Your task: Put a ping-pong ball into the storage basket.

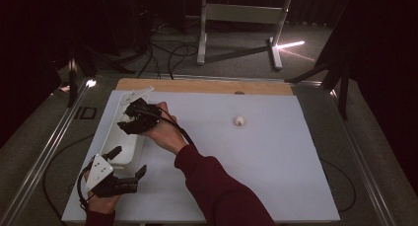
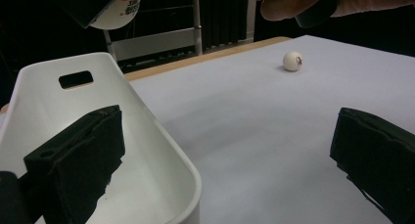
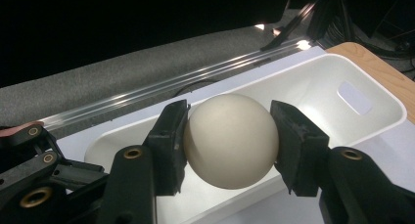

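Ball (image 3: 230,140), cream: clamped in right claw (image 3: 230,145) above white bin (image 3: 372,94). Left claw (image 1: 129,163): jaws apart, straddling bin's near rim. Second ball (image 1: 239,121): loose on worktop (image 1: 276,157), well apart.

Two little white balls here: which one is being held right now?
The ball clamped in the right gripper above the white tub. The other ball lies loose on the white table sheet, untouched.

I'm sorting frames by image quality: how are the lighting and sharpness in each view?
High view: the room is dark, the table evenly lit, with a bright streak of glare on the floor behind. Left gripper view: the fingers are soft and close, while the far ball is sharper with a small shadow. Right gripper view: the held ball is crisp, with the bin bright and the background black.
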A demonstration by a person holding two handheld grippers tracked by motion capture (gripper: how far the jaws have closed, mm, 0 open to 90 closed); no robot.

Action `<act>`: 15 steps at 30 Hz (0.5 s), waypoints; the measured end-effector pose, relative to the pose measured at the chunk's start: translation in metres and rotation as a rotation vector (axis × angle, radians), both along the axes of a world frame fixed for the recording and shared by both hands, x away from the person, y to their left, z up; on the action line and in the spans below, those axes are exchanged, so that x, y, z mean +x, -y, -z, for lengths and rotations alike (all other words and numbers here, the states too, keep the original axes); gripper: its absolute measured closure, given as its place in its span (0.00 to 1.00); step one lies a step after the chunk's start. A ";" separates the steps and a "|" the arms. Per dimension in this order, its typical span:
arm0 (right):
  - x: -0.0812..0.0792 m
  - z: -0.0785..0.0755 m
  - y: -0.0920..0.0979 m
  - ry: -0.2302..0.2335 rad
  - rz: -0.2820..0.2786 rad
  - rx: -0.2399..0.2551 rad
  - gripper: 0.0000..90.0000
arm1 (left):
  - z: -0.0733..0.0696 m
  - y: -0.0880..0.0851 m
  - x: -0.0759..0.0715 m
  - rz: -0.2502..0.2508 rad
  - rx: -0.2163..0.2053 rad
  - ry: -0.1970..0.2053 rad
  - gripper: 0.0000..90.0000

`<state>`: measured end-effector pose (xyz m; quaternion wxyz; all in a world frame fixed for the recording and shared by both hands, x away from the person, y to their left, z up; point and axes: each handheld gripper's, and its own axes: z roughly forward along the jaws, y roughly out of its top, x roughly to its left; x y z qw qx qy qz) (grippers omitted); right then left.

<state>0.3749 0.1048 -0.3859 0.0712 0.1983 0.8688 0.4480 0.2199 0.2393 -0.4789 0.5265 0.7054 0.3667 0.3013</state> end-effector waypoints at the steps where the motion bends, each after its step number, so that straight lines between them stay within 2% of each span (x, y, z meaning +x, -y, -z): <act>1: 0.000 0.000 0.000 0.000 -0.003 0.001 0.55 | 0.000 0.000 0.000 0.000 0.000 0.000 0.00; 15: -0.001 0.002 -0.008 -0.016 -0.028 0.004 0.55 | 0.000 0.000 0.000 0.000 -0.003 0.001 0.00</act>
